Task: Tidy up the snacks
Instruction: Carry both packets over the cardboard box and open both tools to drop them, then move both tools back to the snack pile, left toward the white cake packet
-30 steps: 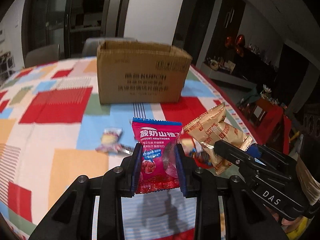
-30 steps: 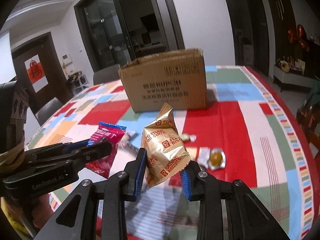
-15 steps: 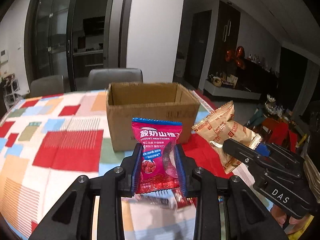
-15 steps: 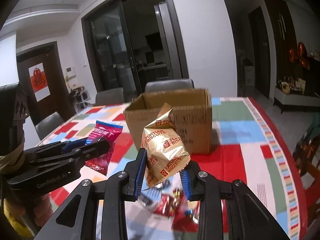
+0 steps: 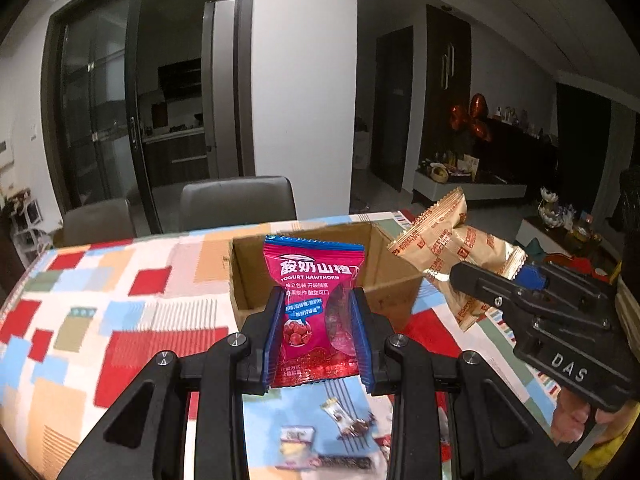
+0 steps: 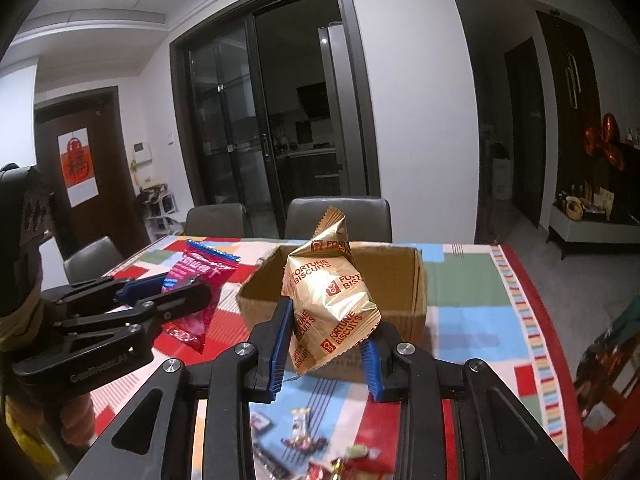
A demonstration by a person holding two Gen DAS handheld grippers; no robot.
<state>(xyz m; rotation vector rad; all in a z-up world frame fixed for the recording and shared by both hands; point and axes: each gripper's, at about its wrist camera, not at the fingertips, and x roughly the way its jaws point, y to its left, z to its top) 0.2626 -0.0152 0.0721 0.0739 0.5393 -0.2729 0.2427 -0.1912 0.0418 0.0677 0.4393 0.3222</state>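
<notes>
Two packets carried toward the box. The left gripper [image 5: 318, 334] pinches a pink packet [image 5: 316, 300] upright between its blue pads, which press on the packet's two side edges; the right gripper [image 6: 326, 338] pinches a gold packet [image 6: 330, 292] the same way, tilted, with its crimped top pointing up. One second earlier both packets hung low over the tablecloth [image 5: 120, 320] with the box [image 6: 404, 276] seen side-on and well ahead. Now both grippers have risen and advanced side by side, so that each camera looks over the near rim into the open box, whose brown inner walls show and whose floor stays hidden behind the packets. Neither grip has changed during the lift: the jaws stand at the same narrow spacing and neither packet has slipped. The loose sweets [image 6: 304, 424], previously beside the packets, now lie below and behind the fingers, blurred, on the cloth. In the left view the right gripper [image 5: 520, 292] holds its gold packet [image 5: 452, 248] just beside the box's right corner. Judged from this, the pick-up is finished and the carry is nearly done; what appears to remain is to bring both packets over the opening and release them, after which the sweets on the cloth are left to collect.
</notes>
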